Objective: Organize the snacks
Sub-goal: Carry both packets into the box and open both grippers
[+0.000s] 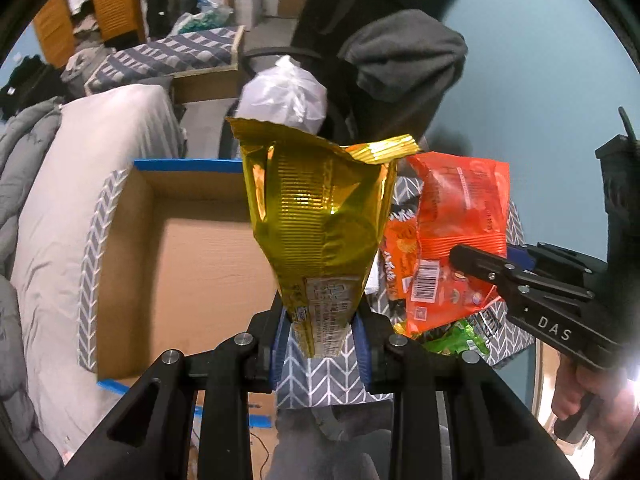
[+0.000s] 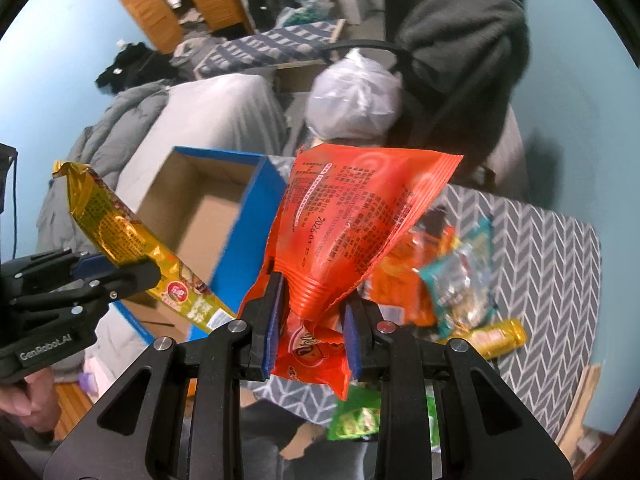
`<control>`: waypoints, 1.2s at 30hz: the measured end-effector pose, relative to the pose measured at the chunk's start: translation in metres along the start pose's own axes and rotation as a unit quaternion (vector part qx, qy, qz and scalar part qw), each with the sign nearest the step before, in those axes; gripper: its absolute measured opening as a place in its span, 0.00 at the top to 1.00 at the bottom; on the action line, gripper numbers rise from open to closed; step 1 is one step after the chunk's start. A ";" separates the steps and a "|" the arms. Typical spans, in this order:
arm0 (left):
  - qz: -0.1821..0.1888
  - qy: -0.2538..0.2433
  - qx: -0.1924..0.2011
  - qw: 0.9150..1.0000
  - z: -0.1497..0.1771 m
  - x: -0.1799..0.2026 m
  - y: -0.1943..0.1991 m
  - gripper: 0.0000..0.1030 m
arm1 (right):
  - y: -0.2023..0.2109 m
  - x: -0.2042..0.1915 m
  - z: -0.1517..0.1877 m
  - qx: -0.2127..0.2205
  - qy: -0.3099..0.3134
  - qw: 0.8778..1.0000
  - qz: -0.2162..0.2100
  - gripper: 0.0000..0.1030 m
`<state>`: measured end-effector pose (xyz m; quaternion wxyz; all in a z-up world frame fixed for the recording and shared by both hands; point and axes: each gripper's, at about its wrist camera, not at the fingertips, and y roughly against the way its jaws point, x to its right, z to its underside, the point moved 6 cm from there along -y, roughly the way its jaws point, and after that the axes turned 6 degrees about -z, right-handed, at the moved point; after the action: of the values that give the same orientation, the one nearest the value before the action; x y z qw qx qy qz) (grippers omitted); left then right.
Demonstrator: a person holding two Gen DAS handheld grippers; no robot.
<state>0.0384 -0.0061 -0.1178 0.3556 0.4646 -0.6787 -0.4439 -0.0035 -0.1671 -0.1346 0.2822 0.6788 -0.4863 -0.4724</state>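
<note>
My left gripper is shut on the lower end of a gold foil snack bag, which stands up in the air beside an open cardboard box with blue-taped edges. The right wrist view shows that same gold bag and left gripper at the left. My right gripper is shut on an orange snack bag, lifted over the patterned cloth. In the left wrist view the orange bag hangs from the right gripper. The box looks empty inside.
Several loose snacks lie on the grey chevron cloth: a teal packet, a small gold packet, a green packet. A white plastic bag, a dark chair with grey clothing and a bed with grey bedding surround the area.
</note>
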 end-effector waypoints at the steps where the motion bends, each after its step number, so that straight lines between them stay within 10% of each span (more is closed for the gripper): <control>1: 0.000 0.007 0.002 1.000 -0.001 -0.007 0.005 0.72 | -0.002 -0.007 -0.003 0.000 0.007 1.000 -0.005 0.74; 16: -0.037 0.075 0.012 0.996 0.006 -0.095 0.024 0.72 | -0.048 -0.090 -0.026 -0.027 0.072 0.995 -0.065 0.74; 36: -0.086 0.083 -0.034 0.992 0.027 -0.172 -0.048 0.72 | -0.146 -0.150 -0.019 -0.099 0.089 0.990 -0.054 0.74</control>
<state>0.0834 0.1559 -0.1841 0.3866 0.5440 -0.5890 -0.4557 0.0590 0.0237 -0.1951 0.3640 0.7124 -0.3725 -0.4703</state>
